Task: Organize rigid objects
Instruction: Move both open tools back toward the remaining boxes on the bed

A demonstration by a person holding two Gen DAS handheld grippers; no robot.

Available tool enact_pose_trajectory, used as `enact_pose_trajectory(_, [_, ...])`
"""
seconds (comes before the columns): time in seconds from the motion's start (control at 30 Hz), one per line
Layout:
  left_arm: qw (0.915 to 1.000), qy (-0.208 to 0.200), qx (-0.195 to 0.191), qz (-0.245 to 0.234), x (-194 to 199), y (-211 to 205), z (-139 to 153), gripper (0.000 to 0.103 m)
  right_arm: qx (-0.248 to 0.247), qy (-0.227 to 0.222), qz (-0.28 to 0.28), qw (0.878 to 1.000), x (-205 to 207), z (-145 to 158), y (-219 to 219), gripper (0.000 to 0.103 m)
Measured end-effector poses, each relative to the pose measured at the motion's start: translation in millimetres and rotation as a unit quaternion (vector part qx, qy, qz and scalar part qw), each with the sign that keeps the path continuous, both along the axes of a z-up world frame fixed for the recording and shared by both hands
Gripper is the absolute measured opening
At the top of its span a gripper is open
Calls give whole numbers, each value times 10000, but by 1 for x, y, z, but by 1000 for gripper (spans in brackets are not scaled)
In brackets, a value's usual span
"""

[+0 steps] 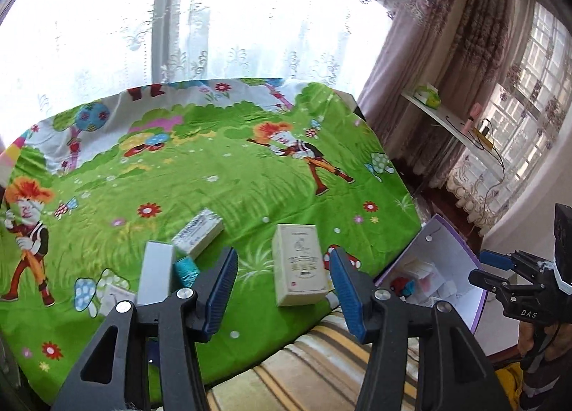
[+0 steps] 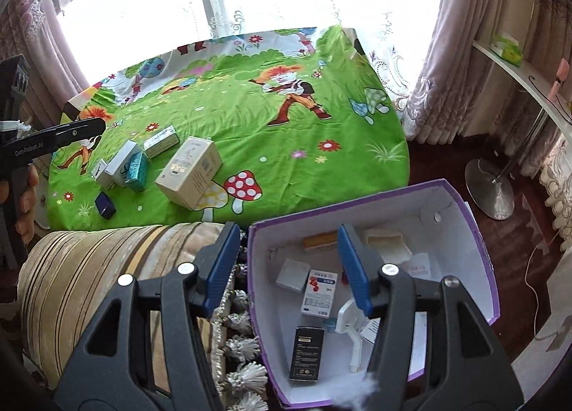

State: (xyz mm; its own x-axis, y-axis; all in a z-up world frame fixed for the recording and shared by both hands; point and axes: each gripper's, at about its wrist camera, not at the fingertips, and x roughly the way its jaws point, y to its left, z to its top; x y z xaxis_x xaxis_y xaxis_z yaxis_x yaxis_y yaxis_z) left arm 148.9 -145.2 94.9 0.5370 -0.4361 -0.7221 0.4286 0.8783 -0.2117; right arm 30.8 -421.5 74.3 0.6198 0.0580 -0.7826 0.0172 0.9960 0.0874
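Several small boxes lie on the green cartoon cloth [image 1: 250, 175]: a large cream box [image 1: 299, 264] [image 2: 191, 171], a patterned white box [image 1: 198, 232] [image 2: 161, 141], a grey-white box [image 1: 155, 273] [image 2: 123, 161], a teal box [image 1: 186, 270] [image 2: 137, 171] and a dark blue box [image 2: 104, 205]. My left gripper [image 1: 284, 289] is open and empty, just before the cream box. My right gripper [image 2: 287, 268] is open and empty above the purple-rimmed box [image 2: 464, 218], which holds several small packs, among them a black one [image 2: 306, 352].
A striped sofa arm [image 2: 107, 268] with tassels lies between the cloth and the purple box [image 1: 447, 228]. A white shelf [image 1: 450, 125] and a metal stand base [image 2: 489, 193] are at the right. Curtained windows are behind.
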Motion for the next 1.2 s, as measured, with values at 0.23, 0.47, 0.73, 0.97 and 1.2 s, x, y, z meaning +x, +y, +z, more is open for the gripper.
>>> enact_pose_trajectory(0.23, [9960, 266, -113, 841, 10, 78, -20, 57, -65, 27, 386, 9992, 21, 3, 42, 61])
enact_pose_trajectory(0.47, [9877, 831, -102, 1321, 15, 116, -60, 57, -71, 175, 625, 9979, 44, -1, 72, 61])
enact_pose_trajectory(0.73, [9890, 1242, 480, 646, 9, 100, -100, 61, -131, 336, 1019, 9941, 70, -7, 111, 61])
enact_pose_trajectory(0.97, [9855, 1491, 691, 430, 11, 94, -121, 61, -271, 326, 1468, 9883, 95, -2, 153, 61])
enact_pose_trajectory(1.2, [9832, 1554, 907, 309, 13, 90, -131, 61, -96, 519, 1847, 9814, 122, -18, 198, 61])
